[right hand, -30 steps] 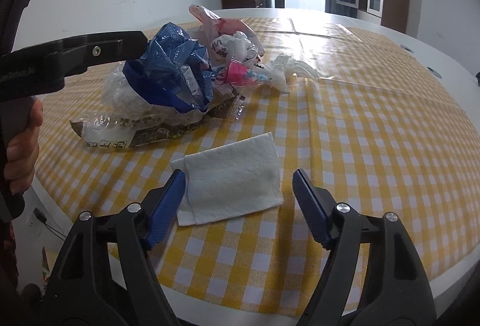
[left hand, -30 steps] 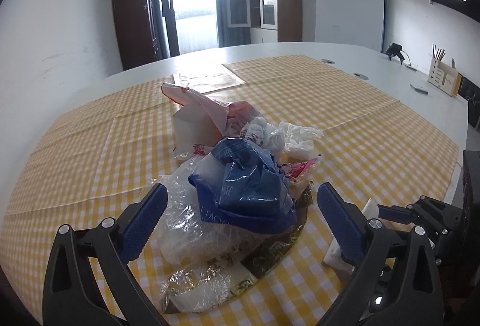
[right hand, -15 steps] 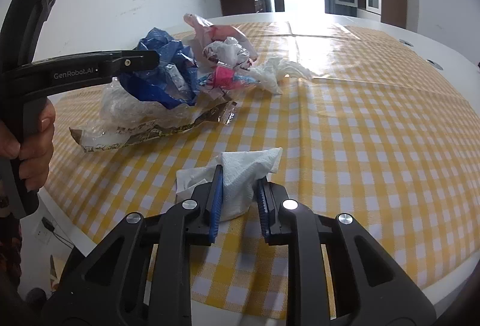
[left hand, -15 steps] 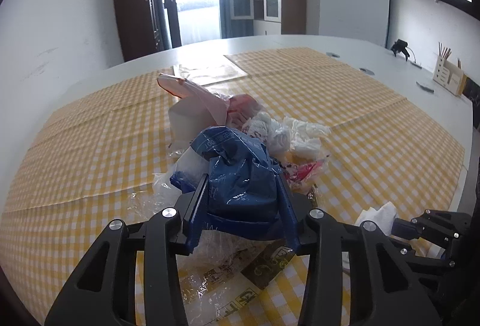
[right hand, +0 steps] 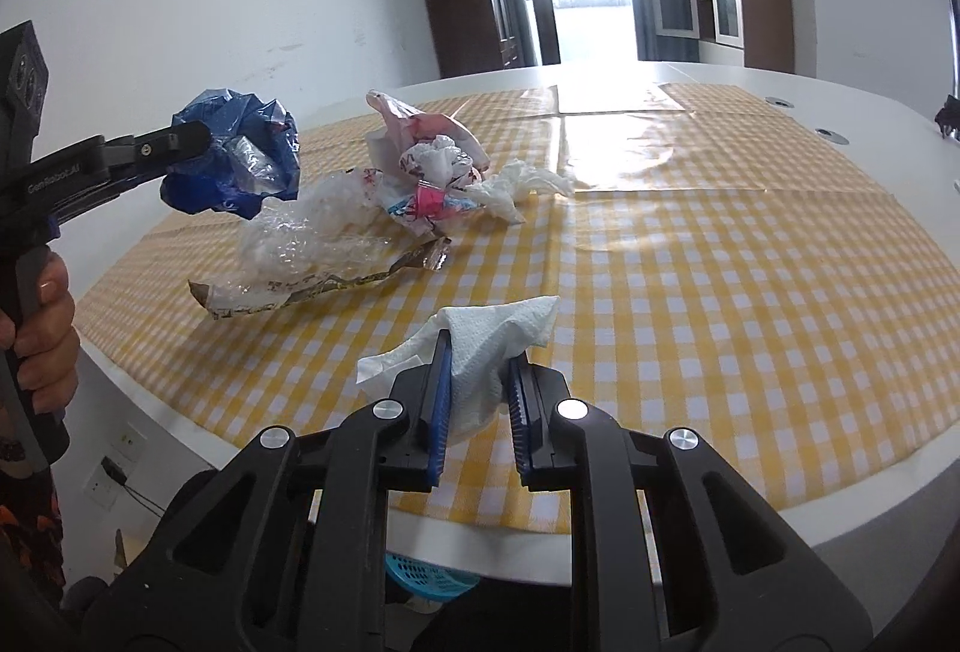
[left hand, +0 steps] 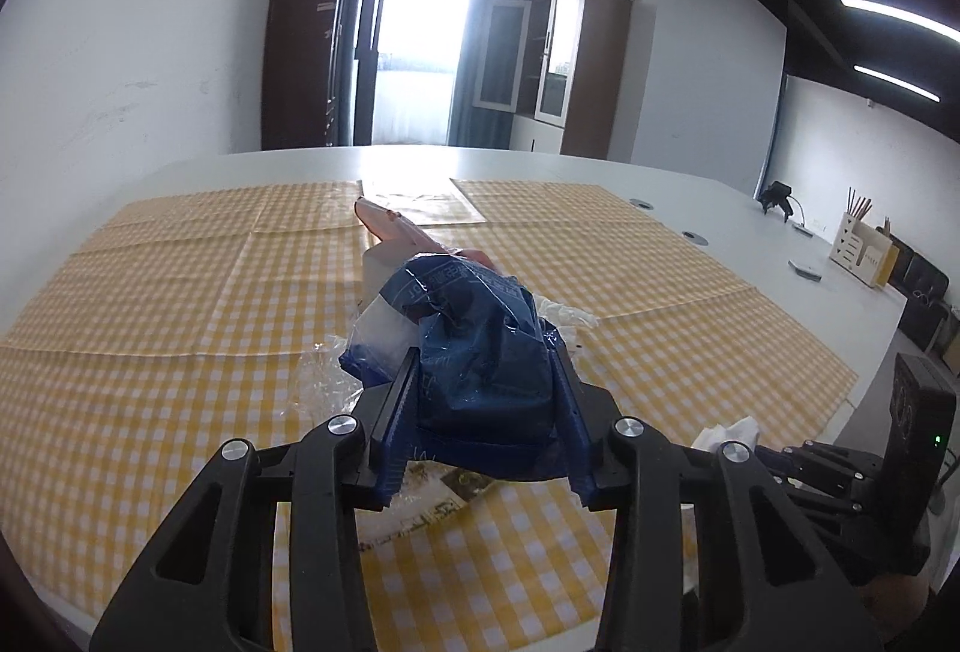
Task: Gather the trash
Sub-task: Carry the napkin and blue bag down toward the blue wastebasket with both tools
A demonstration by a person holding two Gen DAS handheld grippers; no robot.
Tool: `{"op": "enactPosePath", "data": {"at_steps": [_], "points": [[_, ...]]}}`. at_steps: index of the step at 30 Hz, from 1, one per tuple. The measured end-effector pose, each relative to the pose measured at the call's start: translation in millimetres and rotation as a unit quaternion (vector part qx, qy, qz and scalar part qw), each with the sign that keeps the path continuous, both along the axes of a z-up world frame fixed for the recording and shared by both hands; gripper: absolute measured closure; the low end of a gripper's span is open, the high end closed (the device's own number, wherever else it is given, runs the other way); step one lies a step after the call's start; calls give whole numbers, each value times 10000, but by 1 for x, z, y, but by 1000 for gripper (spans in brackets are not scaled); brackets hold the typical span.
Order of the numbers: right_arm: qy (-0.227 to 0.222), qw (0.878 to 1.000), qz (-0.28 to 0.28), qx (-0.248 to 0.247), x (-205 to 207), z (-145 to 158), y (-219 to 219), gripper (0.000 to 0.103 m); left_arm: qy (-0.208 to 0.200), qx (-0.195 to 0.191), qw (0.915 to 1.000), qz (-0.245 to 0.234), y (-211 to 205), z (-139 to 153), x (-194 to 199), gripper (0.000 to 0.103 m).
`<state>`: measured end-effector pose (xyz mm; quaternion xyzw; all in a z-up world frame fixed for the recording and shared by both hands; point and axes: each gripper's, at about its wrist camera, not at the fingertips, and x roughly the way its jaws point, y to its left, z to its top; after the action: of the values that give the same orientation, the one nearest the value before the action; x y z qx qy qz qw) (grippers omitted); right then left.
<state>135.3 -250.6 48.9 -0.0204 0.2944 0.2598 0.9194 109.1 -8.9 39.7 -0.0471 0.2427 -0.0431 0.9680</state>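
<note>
My left gripper [left hand: 483,382] is shut on a crumpled blue plastic bag [left hand: 474,346] and holds it lifted above the yellow checked tablecloth [left hand: 150,328]; the bag also shows in the right wrist view [right hand: 240,150]. My right gripper [right hand: 477,388] is shut on a white paper napkin [right hand: 480,346], raised near the table's front edge. A pile of trash lies on the cloth: clear plastic wrap [right hand: 306,238], a pink bag [right hand: 420,126], a pink wrapper [right hand: 429,202] and white tissue [right hand: 522,184].
A turquoise basket [right hand: 423,580] shows below the table edge in the right wrist view. A wooden pen holder [left hand: 861,256] and small dark items sit at the table's far right. Cabinets and a bright door stand behind the table.
Both grippers closed, the left on the blue bag and the right on the napkin, then lifted them off the table. The blue bag has come away from the pile.
</note>
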Motion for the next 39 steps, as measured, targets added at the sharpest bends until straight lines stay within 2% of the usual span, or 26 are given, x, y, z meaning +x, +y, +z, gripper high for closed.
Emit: {"op": "enactPosePath", "data": {"at_steps": [12, 18, 23, 31, 35, 39], "points": [[-226, 9990, 364, -153, -74, 4, 14, 87, -15, -312, 9993, -220, -1, -9, -99, 63], [-145, 9978, 578, -294, -109, -9, 19, 87, 231, -331, 9990, -172, 6, -35, -142, 64], [95, 9962, 758, -419, -125, -30, 25, 87, 567, -344, 9977, -142, 13, -65, -169, 65], [490, 9925, 875, -703, -133, -73, 39, 87, 1239, -415, 9914, -60, 25, -127, -181, 65], [769, 9883, 905, -960, -126, -102, 47, 87, 1612, -611, 9850, -53, 34, -158, -165, 65], [1088, 9836, 913, -1109, -118, -132, 53, 87, 1900, -649, 9796, -17, 38, -189, -148, 65]]}}
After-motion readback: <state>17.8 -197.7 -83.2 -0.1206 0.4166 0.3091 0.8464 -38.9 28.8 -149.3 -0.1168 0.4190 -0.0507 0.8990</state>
